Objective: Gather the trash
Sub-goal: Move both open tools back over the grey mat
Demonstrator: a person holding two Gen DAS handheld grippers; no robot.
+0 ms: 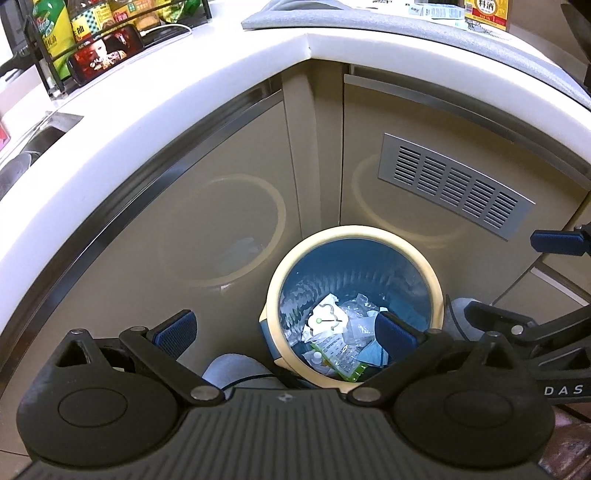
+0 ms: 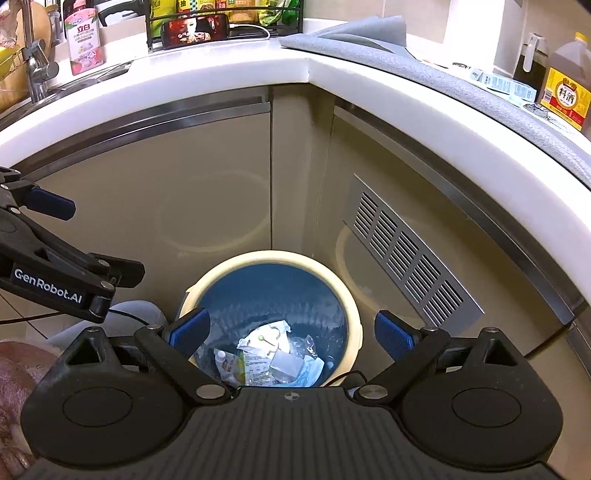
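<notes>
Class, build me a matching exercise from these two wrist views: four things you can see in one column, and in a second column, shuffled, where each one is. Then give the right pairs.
Things
1. trash bin
2. phone
3. vent grille
4. crumpled wrappers

Places
A. set in a cabinet door
B. on the floor in the cabinet corner
C. at the bottom of the bin
D. propped up on the countertop

Pairs: 1-B, 2-D, 3-A, 4-C

The floor [image 2: 22,325] carries a round bin [image 2: 354,317] in the cabinet corner.
</notes>
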